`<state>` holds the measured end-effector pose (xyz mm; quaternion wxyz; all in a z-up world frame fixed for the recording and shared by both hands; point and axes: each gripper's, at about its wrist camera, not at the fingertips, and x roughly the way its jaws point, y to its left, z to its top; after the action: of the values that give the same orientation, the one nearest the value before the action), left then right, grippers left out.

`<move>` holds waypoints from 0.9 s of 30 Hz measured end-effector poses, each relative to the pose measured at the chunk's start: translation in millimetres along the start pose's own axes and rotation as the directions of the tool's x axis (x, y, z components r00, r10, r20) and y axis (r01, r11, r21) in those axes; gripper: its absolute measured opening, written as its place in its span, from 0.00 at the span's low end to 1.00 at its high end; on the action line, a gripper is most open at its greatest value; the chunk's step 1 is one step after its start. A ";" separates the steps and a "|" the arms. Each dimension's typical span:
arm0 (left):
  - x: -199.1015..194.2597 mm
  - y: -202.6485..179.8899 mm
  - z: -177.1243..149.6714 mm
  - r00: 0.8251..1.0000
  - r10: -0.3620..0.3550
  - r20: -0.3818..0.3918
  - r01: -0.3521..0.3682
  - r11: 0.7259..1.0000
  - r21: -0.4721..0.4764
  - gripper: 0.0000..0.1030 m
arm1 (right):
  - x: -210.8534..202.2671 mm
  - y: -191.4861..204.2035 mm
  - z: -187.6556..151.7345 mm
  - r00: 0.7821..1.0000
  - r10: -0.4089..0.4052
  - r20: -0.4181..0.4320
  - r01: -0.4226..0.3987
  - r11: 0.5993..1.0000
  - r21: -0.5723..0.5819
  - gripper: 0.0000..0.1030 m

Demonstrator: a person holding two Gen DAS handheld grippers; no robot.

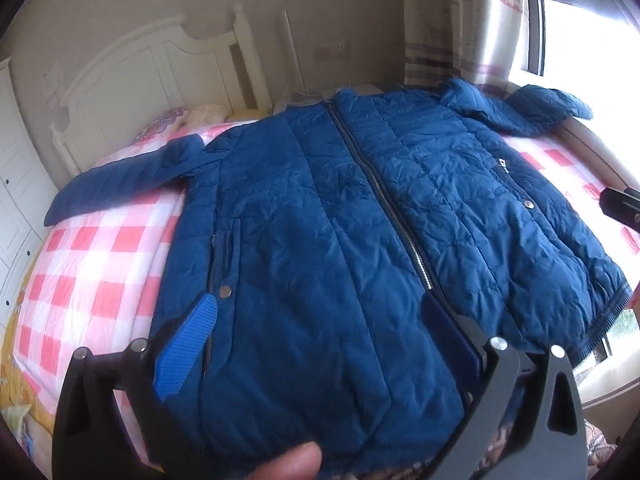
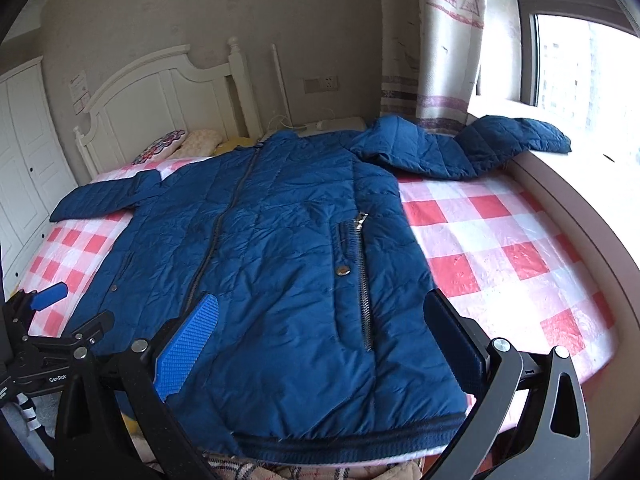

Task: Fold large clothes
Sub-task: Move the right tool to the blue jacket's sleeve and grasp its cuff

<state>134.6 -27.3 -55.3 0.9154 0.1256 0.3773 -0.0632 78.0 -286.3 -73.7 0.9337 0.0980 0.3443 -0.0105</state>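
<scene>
A blue quilted jacket (image 1: 340, 220) lies face up and zipped on the bed, sleeves spread to both sides; it also fills the right wrist view (image 2: 280, 248). My left gripper (image 1: 320, 320) is open above the hem on the jacket's left half, holding nothing. My right gripper (image 2: 324, 320) is open above the hem on the right half, near a pocket zipper (image 2: 362, 280), holding nothing. The left gripper also shows at the left edge of the right wrist view (image 2: 48, 300). The right sleeve (image 2: 500, 140) reaches onto the window sill.
The bed has a pink and white checked sheet (image 2: 500, 248) and a white headboard (image 2: 160, 96). Pillows (image 2: 180, 144) lie at the head. A window sill (image 2: 580, 168) and curtain (image 2: 440, 40) are on the right, a white wardrobe (image 2: 24, 152) on the left.
</scene>
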 end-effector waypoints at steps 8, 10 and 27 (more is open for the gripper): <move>105.8 17.5 98.5 0.998 0.044 -0.055 -0.048 0.996 -0.070 0.98 | 82.5 -77.3 63.2 0.987 -0.141 -0.075 0.149 0.983 0.106 0.96; 124.6 21.2 116.0 0.999 0.040 -0.036 -0.043 0.994 -0.098 0.98 | 103.6 -98.0 74.1 0.986 -0.133 -0.099 0.148 0.975 0.164 0.96; 235.3 33.0 127.8 0.984 -0.115 -0.137 0.086 0.975 -0.205 0.99 | 205.9 -241.9 153.2 0.936 -0.326 -0.135 0.349 0.798 0.492 0.96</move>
<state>394.2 -36.0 -128.2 0.8885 0.0191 0.4543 -0.0622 312.2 -542.8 -135.0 0.8498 0.2780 0.3612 -0.2648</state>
